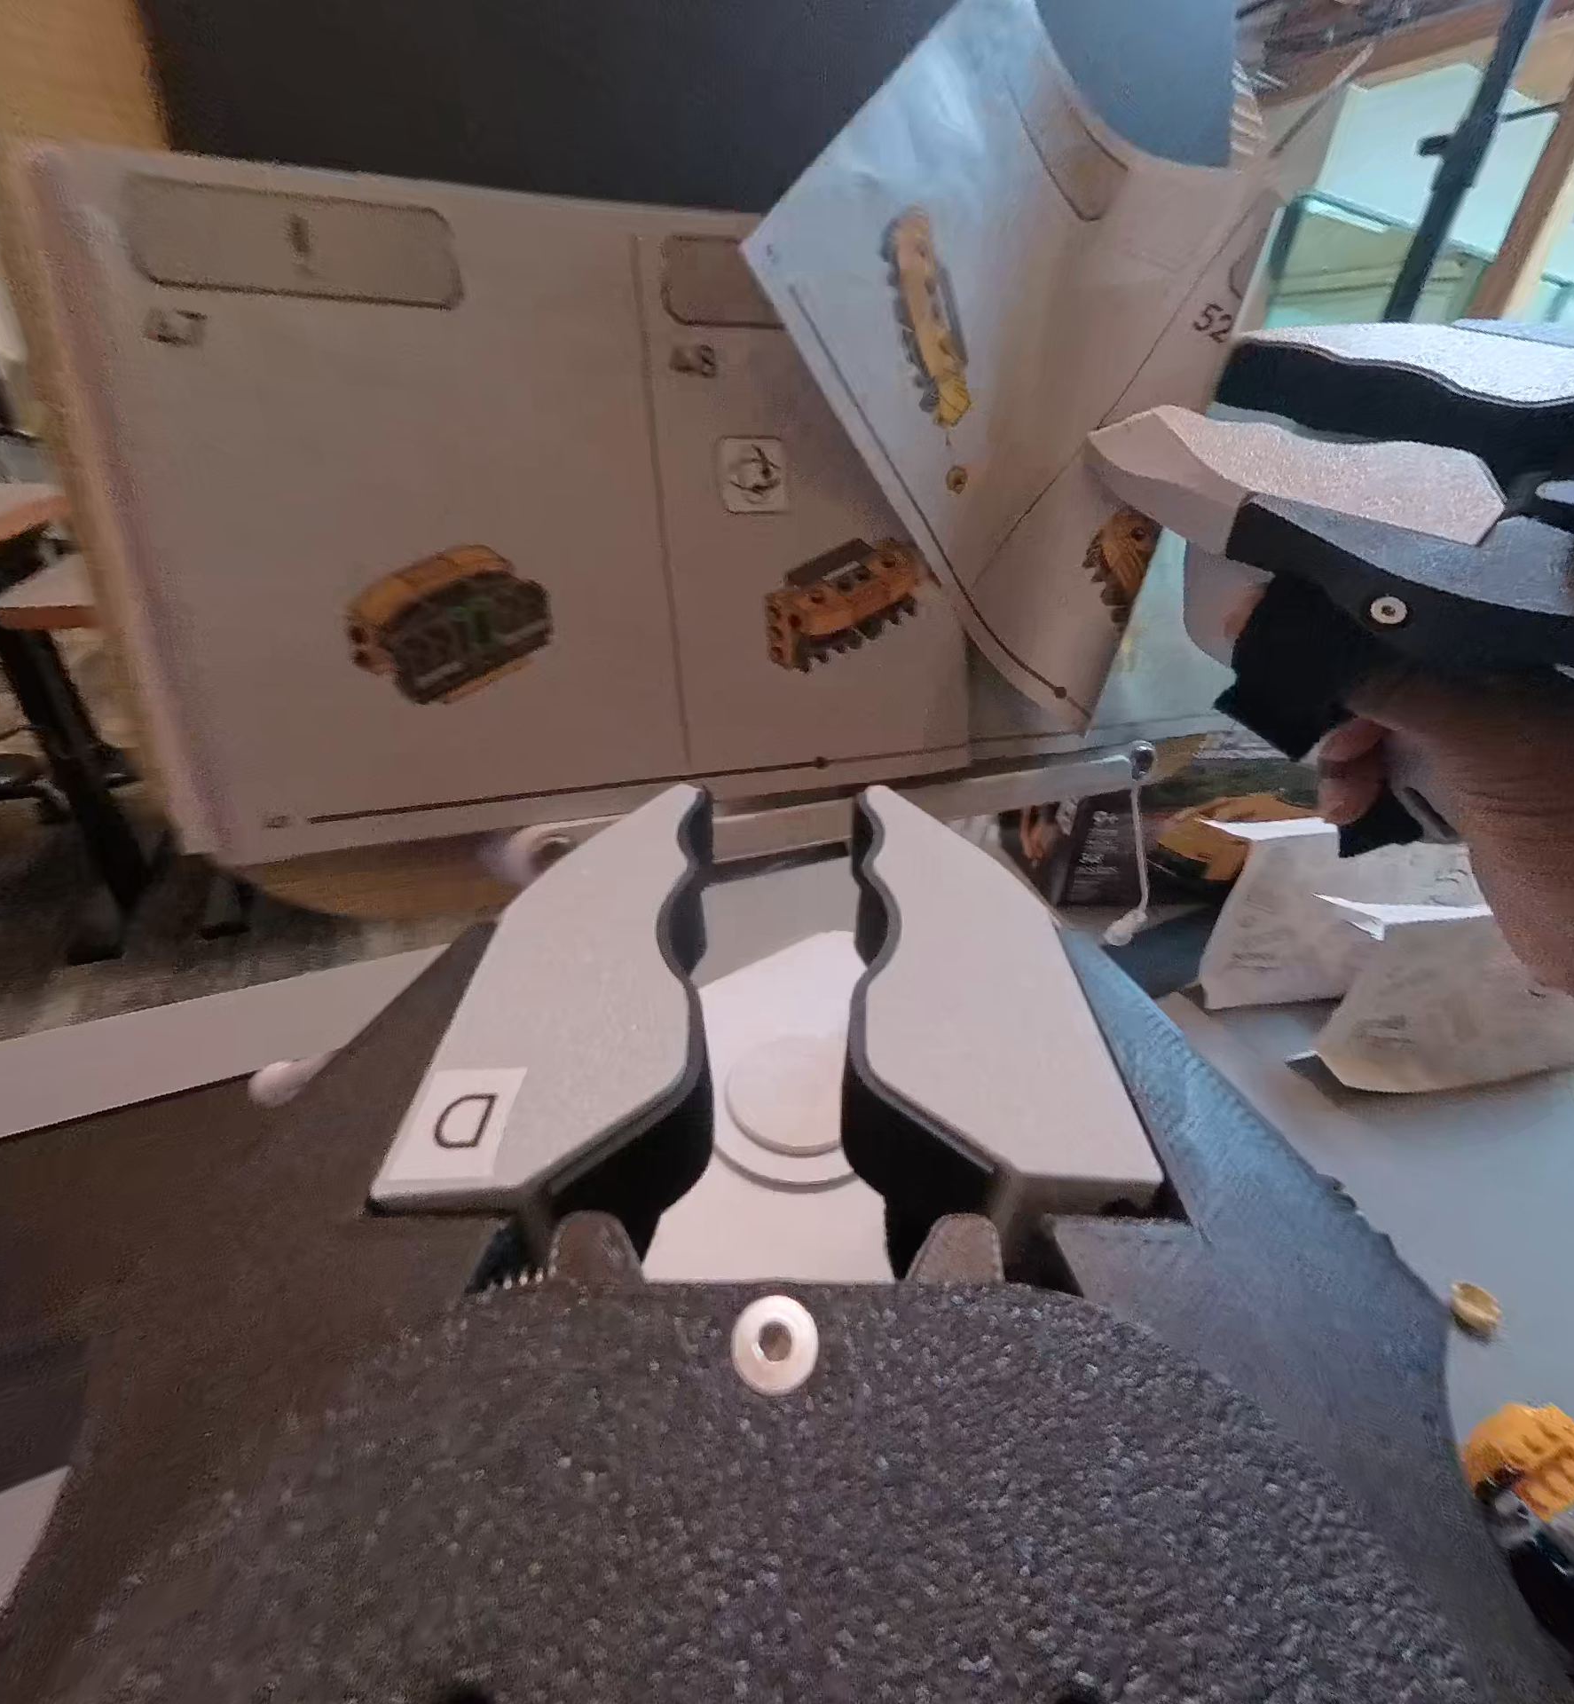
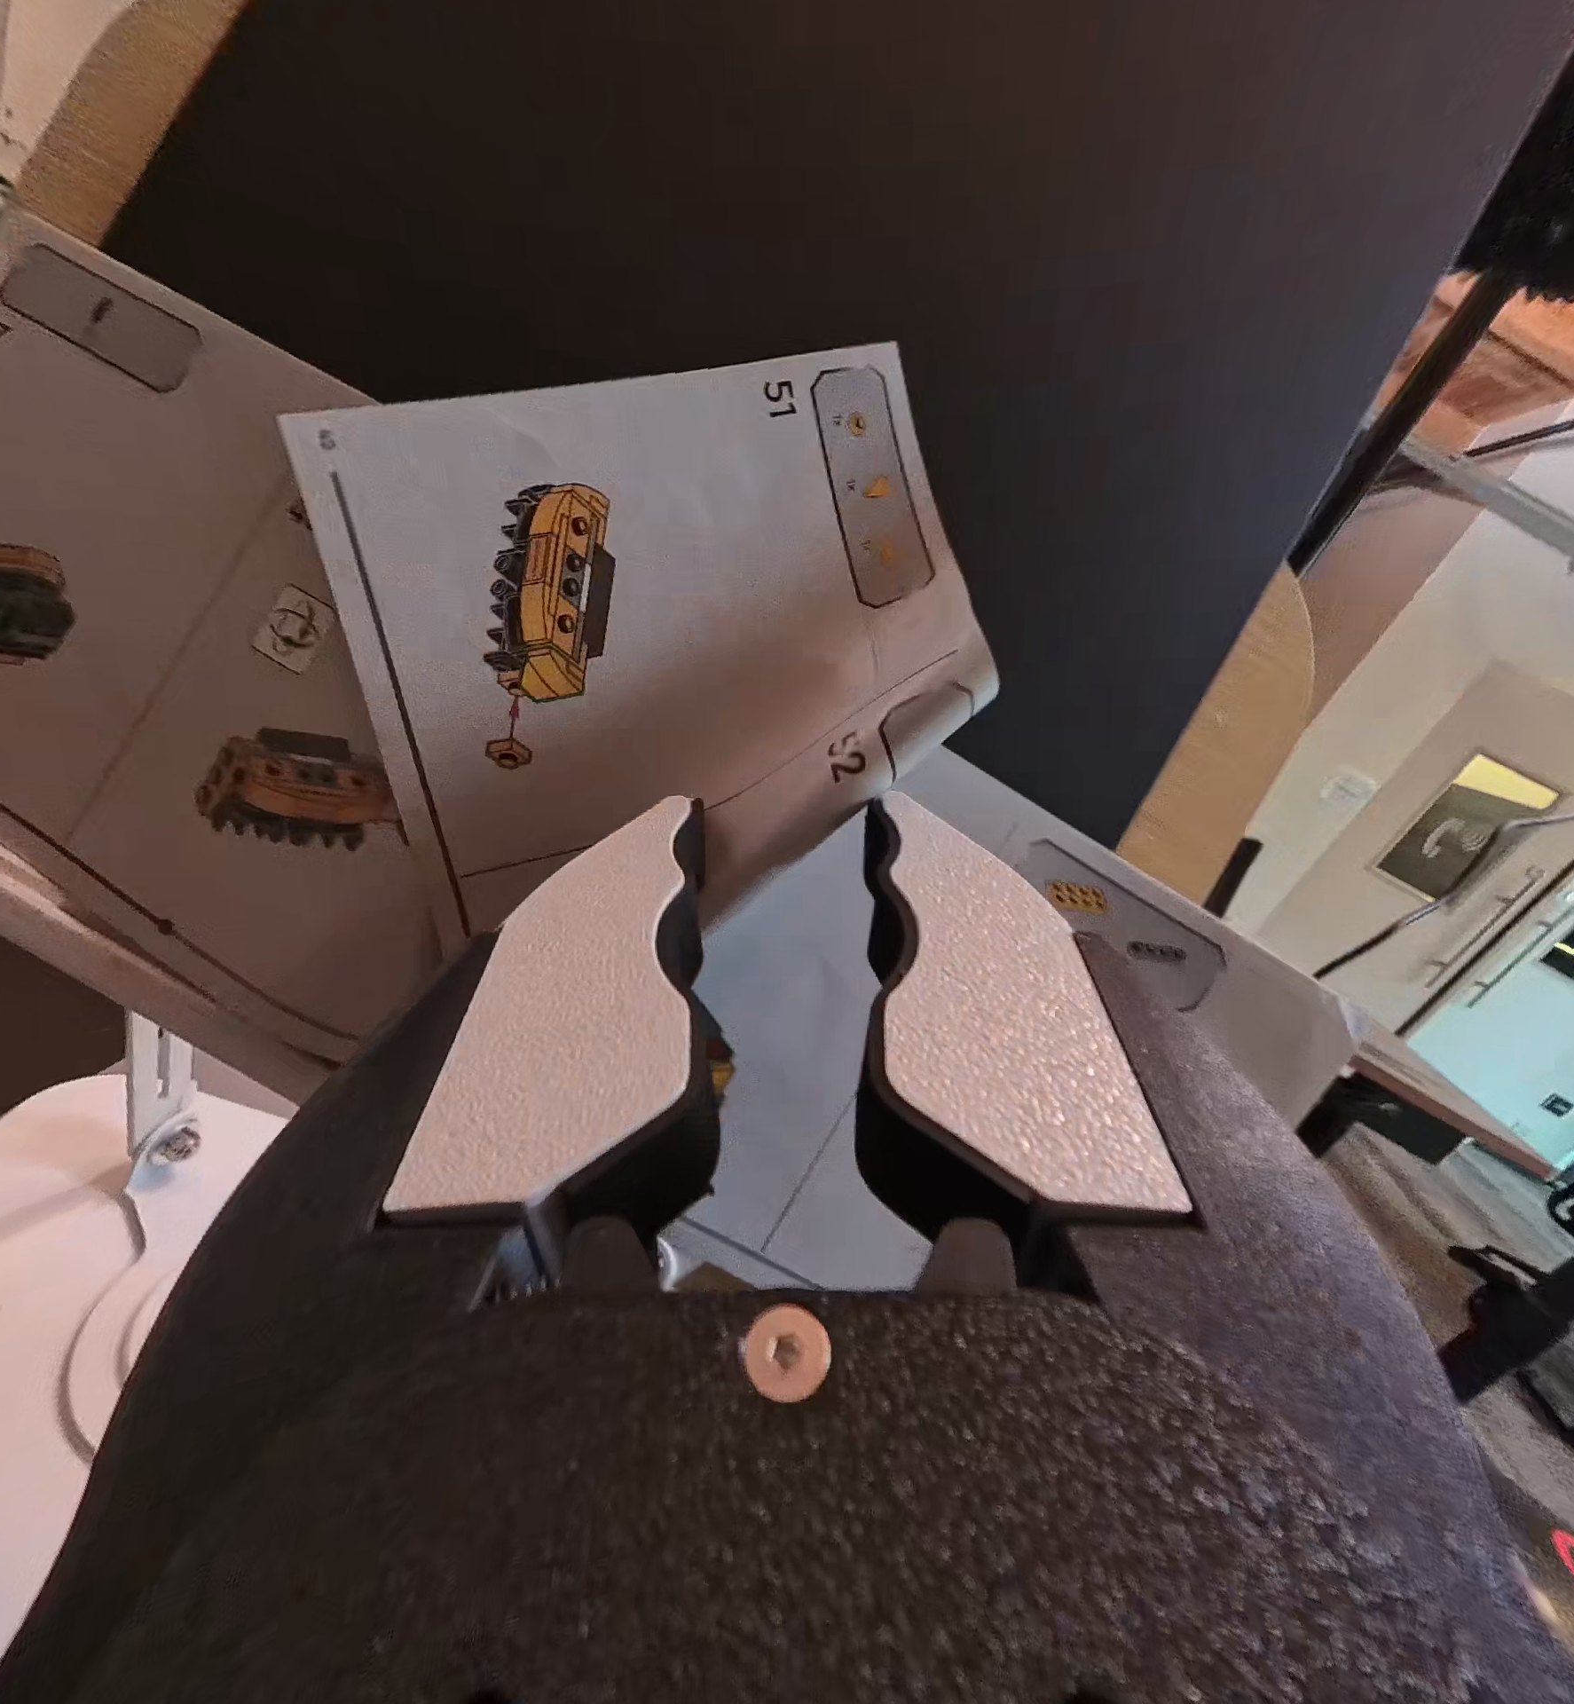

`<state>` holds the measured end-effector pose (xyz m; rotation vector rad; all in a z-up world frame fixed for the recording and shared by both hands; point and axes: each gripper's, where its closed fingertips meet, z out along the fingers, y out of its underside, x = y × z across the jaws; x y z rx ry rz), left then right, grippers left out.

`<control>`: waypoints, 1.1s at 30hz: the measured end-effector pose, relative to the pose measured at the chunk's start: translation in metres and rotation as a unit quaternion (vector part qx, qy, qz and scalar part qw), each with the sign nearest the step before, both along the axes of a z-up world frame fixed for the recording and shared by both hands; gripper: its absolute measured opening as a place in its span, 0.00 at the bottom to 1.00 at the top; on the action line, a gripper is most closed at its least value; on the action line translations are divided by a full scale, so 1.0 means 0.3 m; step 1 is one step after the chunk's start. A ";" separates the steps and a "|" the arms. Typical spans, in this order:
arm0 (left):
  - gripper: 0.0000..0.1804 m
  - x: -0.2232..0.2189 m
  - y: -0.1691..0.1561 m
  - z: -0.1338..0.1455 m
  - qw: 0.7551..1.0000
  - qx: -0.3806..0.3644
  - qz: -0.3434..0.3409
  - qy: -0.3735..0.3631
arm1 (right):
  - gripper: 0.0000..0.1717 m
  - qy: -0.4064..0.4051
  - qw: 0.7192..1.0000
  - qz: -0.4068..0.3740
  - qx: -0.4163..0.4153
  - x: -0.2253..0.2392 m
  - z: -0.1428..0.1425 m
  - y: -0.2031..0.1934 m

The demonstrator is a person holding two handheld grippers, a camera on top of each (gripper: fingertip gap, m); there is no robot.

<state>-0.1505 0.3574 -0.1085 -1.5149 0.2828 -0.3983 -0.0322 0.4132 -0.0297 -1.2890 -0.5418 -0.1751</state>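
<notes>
I see both my grippers at the booklet [image 1: 488, 516]: left gripper [image 1: 781, 821] spread and empty below its bottom edge, right gripper [image 2: 783, 830] parted around its lifted page [image 2: 636, 572], not pinching.

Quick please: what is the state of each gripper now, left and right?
Left gripper: open, holding nothing, just below the booklet.
Right gripper: open, a lifted page lies between its fingertips, not pressed.

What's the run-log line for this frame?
left tongs: open, empty | right tongs: open, by lifted page | booklet: propped upright ahead
</notes>
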 end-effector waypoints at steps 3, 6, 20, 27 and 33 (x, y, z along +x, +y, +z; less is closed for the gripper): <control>0.29 0.076 0.028 -0.004 0.999 -0.023 -0.044 -0.011 | 0.17 0.009 1.000 0.002 -0.016 0.039 -0.016 0.015; 0.33 0.141 0.046 0.021 0.997 -0.015 -0.068 -0.014 | 0.16 0.019 0.999 0.002 -0.026 0.071 -0.026 0.024; 0.20 0.450 0.025 0.053 0.987 0.026 -0.146 0.060 | 0.17 0.130 0.990 0.025 -0.052 0.306 -0.002 -0.079; 0.26 0.517 0.029 -0.001 0.981 0.007 -0.172 0.094 | 0.18 0.217 0.967 0.130 0.040 0.372 0.211 -0.307; 0.28 0.512 0.034 -0.018 0.981 -0.013 -0.169 0.099 | 0.12 0.082 0.981 0.171 0.027 0.213 0.133 -0.323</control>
